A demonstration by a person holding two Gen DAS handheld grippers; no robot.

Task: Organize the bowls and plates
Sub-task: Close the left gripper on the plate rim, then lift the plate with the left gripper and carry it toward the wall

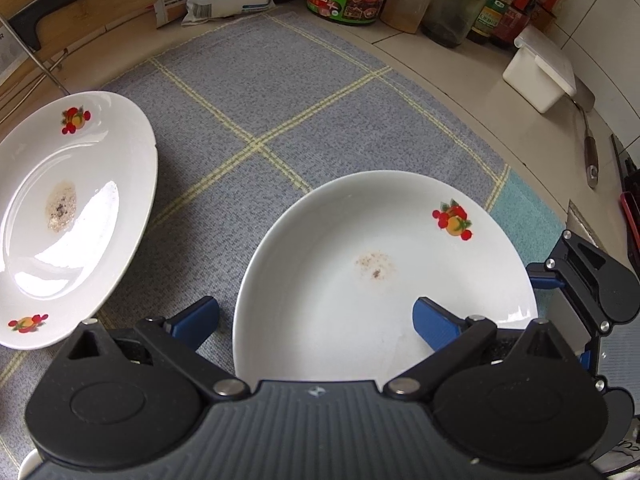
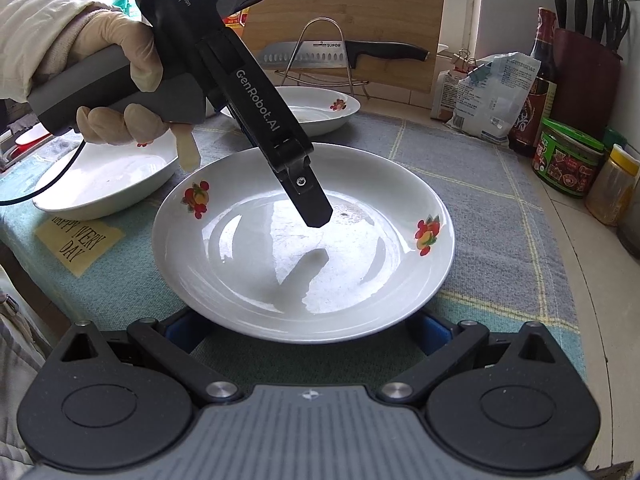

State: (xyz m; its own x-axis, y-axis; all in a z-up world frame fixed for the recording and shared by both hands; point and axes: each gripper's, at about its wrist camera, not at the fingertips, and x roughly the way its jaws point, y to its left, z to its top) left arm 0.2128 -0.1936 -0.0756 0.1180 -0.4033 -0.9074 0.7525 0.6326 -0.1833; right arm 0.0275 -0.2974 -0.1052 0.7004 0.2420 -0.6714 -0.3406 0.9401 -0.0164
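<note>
A white fruit-patterned plate (image 2: 304, 240) lies flat on a blue checked cloth (image 1: 280, 92), just in front of both grippers. The left gripper (image 1: 316, 320) hovers above it, fingers spread; the right gripper (image 2: 308, 330) straddles its near rim, fingers spread. Glazed ceramic: likely stiff, slippery, breakable. The rim looks like the only place to pinch.

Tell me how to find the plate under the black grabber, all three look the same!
Start at the blue-grey checked cloth, where three white plates with fruit pictures sit. The one you want is the middle plate, closest to the front. The far plate has a big brown smear, but this one has only a faint speck, and the open left gripper hangs right over it.
</note>
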